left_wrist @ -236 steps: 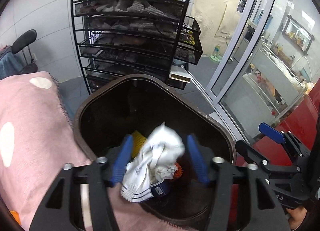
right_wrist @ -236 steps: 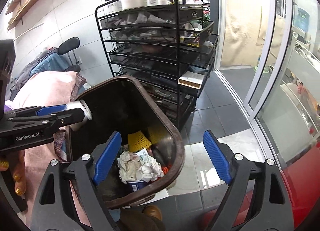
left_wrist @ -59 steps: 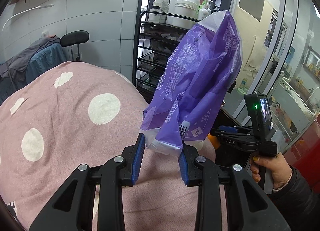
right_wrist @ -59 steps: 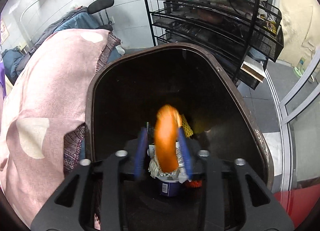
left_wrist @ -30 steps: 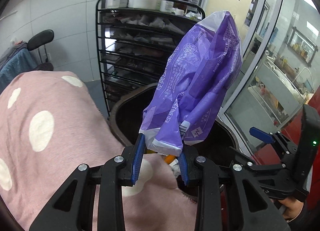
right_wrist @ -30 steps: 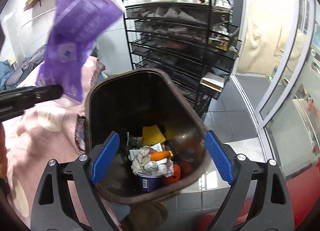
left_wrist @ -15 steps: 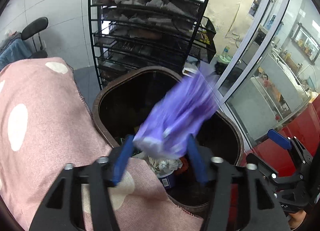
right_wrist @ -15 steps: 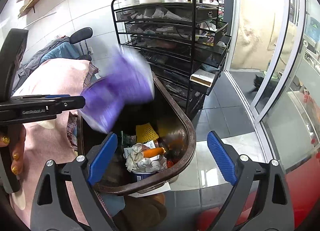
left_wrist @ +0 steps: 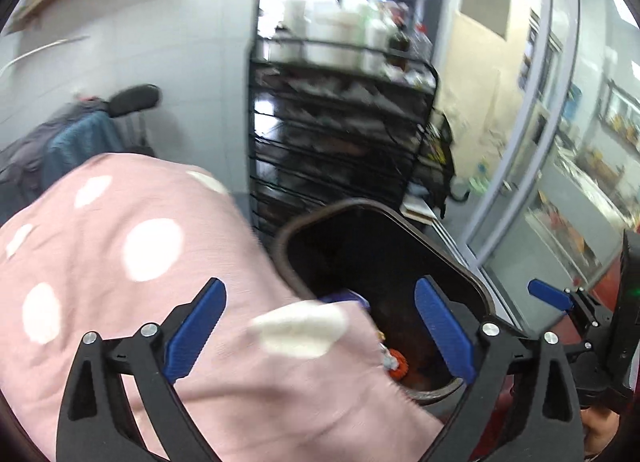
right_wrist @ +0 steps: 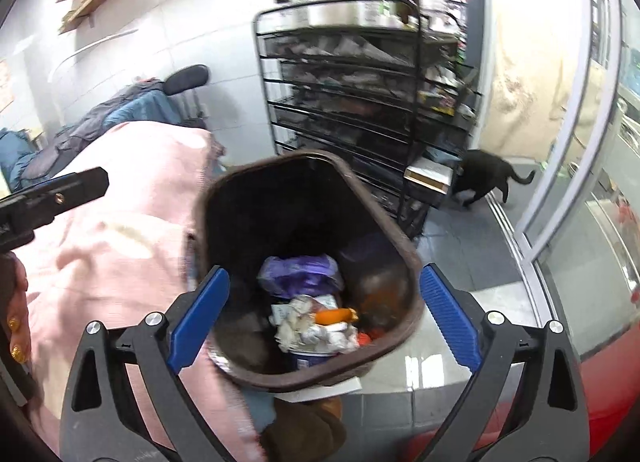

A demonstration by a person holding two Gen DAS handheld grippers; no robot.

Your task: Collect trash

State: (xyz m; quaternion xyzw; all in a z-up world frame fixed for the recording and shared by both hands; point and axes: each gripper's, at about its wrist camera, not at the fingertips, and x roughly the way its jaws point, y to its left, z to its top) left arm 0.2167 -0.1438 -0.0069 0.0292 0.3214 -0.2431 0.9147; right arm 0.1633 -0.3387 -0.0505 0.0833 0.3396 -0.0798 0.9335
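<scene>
Right gripper (right_wrist: 323,316) above binned purple bag (right_wrist: 301,274)

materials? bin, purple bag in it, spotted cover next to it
Bin: looks like hard brown plastic, glossy; its inner wall reflects. Purple bag: thin plastic film, crinkled and shiny. Spotted cover: woven cloth, matte pink with white dots, frayed at its edge; fibre unclear.
</scene>
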